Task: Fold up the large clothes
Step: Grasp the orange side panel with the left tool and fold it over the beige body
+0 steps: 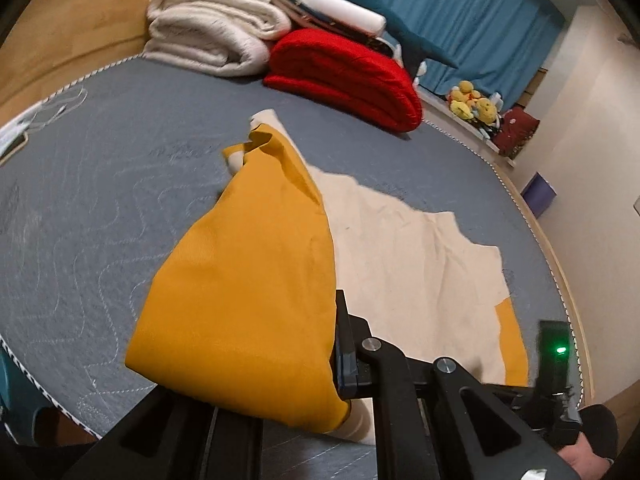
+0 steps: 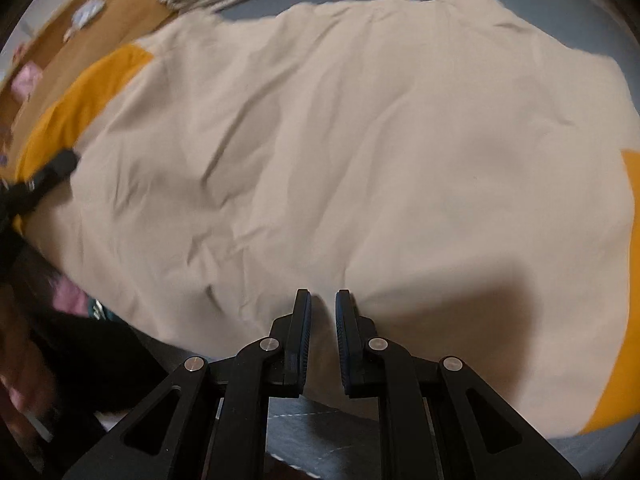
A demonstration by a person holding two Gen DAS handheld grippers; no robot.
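A large cream garment point(image 2: 320, 152) with mustard-yellow sleeves lies spread over the grey quilted mattress point(image 1: 100, 184); it fills most of the right wrist view and runs from the lower centre to the right of the left wrist view.

The left tool point(image 1: 340, 344) is clamped on one yellow sleeve point(image 1: 248, 280). Only its right finger shows; the other is hidden behind the cloth, which hangs off the tool as a raised fold at the centre of that frame. The sleeve's long axis runs from the tool up toward the middle of the frame, where its cuff end droops onto the cream body.

The right tool point(image 2: 323, 340) points steeply down at the near hem of the garment, at the bottom centre of its frame. Its fingers stand close together with a narrow gap, and nothing can be seen pinched between them; the cloth lies just beyond the tips. The picture is blurred, so contact with the cloth cannot be told.

The second yellow sleeve point(image 2: 624, 300) lies flat at the right edge of the right wrist view, well apart from the left tool and nearer the right one. The lifted sleeve probably has to go across the cream body, toward the right of the left wrist frame.

Folded cream blankets point(image 1: 208, 28) and a red blanket point(image 1: 344, 76) sit at the upper part of the left view.
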